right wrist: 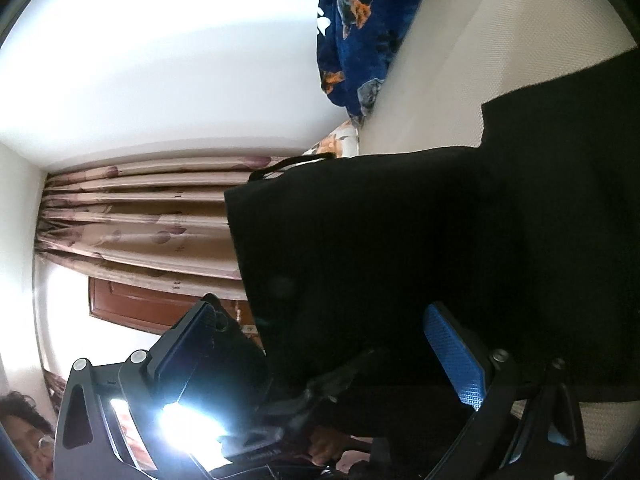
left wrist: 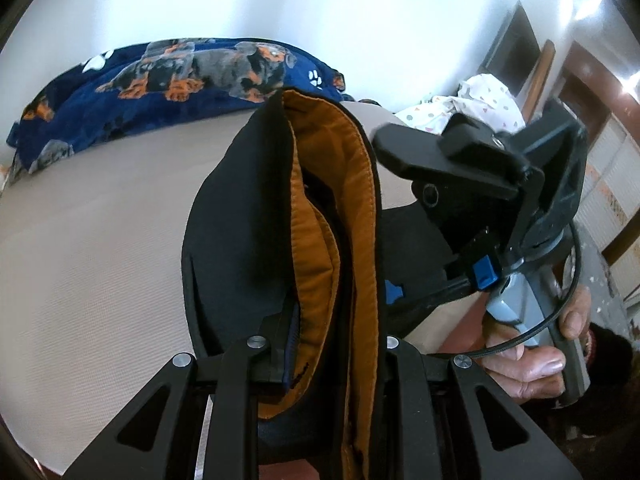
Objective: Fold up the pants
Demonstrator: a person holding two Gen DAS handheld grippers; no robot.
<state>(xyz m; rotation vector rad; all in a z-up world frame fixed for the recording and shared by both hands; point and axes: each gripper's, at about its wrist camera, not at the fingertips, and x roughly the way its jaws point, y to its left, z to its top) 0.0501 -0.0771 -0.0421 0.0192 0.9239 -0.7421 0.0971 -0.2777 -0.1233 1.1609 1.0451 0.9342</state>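
The pants (left wrist: 248,216) are black with an orange lining (left wrist: 352,208). My left gripper (left wrist: 324,344) is shut on their folded edge and holds it up above the beige bed (left wrist: 100,240). The right gripper (left wrist: 472,184) shows at the right of the left wrist view, held by a hand, close beside the pants. In the right wrist view the black pants (right wrist: 400,248) fill the middle and right. The right gripper (right wrist: 320,344) has its jaws wide apart, with one blue pad (right wrist: 456,356) against the cloth and the other finger (right wrist: 192,344) clear of it.
A blue dog-print blanket (left wrist: 160,80) lies at the far side of the bed and also shows in the right wrist view (right wrist: 360,20). A white patterned cloth (left wrist: 472,104) lies at the back right. A curtain (right wrist: 140,216) and a white wall (right wrist: 160,60) stand beyond.
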